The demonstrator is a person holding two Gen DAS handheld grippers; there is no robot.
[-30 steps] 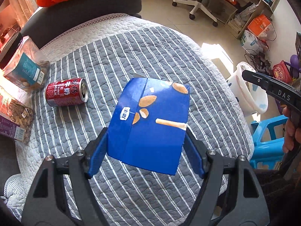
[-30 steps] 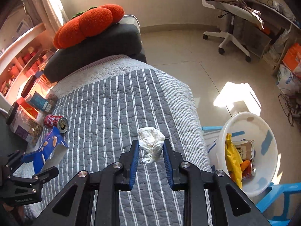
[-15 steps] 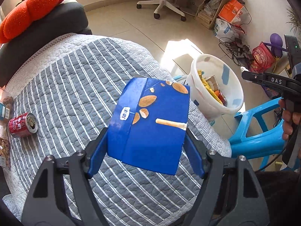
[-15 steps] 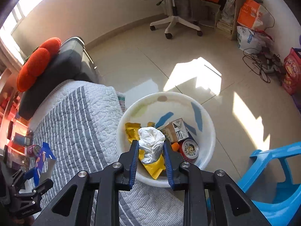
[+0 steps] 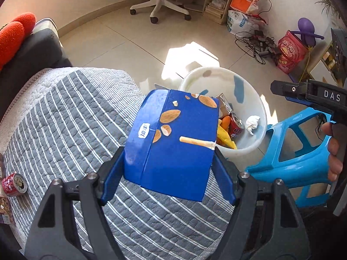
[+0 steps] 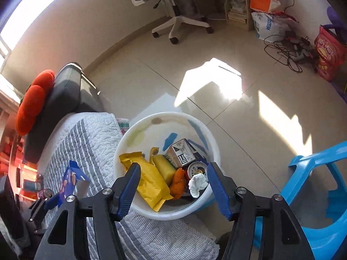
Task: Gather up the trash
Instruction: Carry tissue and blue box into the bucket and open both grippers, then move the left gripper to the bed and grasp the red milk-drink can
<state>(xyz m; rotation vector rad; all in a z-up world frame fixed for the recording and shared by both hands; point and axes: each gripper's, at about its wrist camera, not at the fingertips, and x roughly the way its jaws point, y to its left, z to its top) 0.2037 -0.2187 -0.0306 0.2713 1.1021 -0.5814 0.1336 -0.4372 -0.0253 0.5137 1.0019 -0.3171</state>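
Glossy blue carton [image 5: 173, 147]; quilted cloth cover [image 5: 71, 119]; smooth, probably plastic white bin [image 6: 213, 143]; crumpled paper tissue [image 6: 197, 184].

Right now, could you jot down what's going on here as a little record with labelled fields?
left gripper: shut on the blue snack box, held above the striped quilt
right gripper: fingers spread wide, empty, over the white bin
crumpled tissue: lying in the bin beside a red can
also in bin: yellow wrapper, small carton
not yet collected: red can on quilt
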